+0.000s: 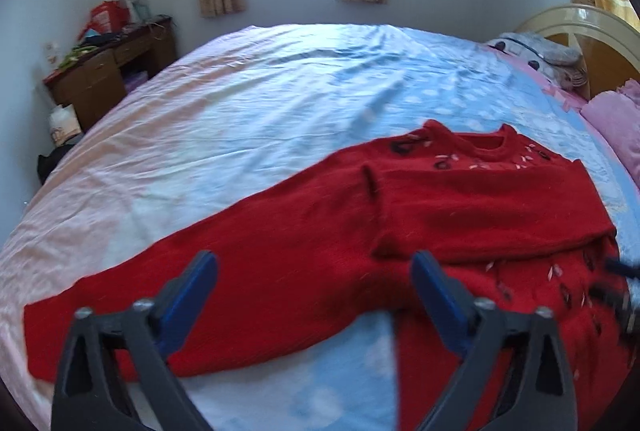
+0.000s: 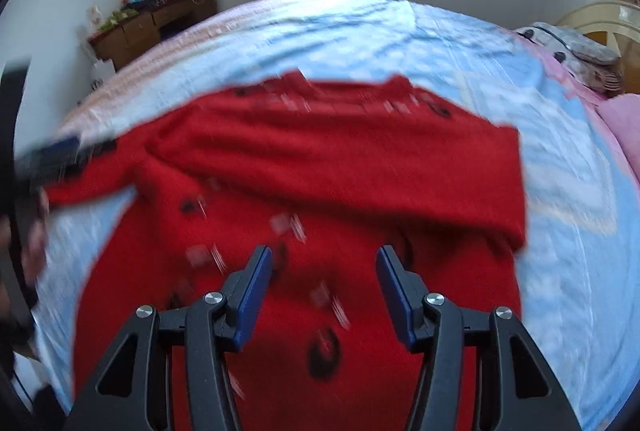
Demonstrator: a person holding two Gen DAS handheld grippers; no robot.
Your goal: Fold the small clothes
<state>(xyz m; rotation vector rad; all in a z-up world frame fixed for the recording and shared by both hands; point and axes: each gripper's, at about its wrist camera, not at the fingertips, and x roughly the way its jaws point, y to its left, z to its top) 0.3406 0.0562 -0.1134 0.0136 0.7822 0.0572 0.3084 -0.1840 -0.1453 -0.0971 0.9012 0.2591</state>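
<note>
A red knit sweater [image 1: 460, 203] [image 2: 320, 159] with dark and pale embroidery lies flat on the bed, neckline towards the far side. One sleeve is folded across its chest. The other sleeve [image 1: 200, 295] stretches out towards the lower left in the left wrist view. My left gripper [image 1: 314, 263] hovers open and wide over that stretched sleeve, nothing pinched. My right gripper [image 2: 325, 255] stands open above the sweater's lower body, its pads apart from the cloth. Each gripper shows as a dark blur at the edge of the other's view: right gripper [image 1: 616, 287], left gripper [image 2: 60, 155].
The bed sheet [image 1: 260, 103] [image 2: 360, 39] is blue, white and pink. A pink pillow [image 1: 616, 127] and a grey plush cushion [image 1: 540, 51] lie by the headboard [image 1: 592, 35] at right. A cluttered wooden desk [image 1: 108, 71] stands against the left wall.
</note>
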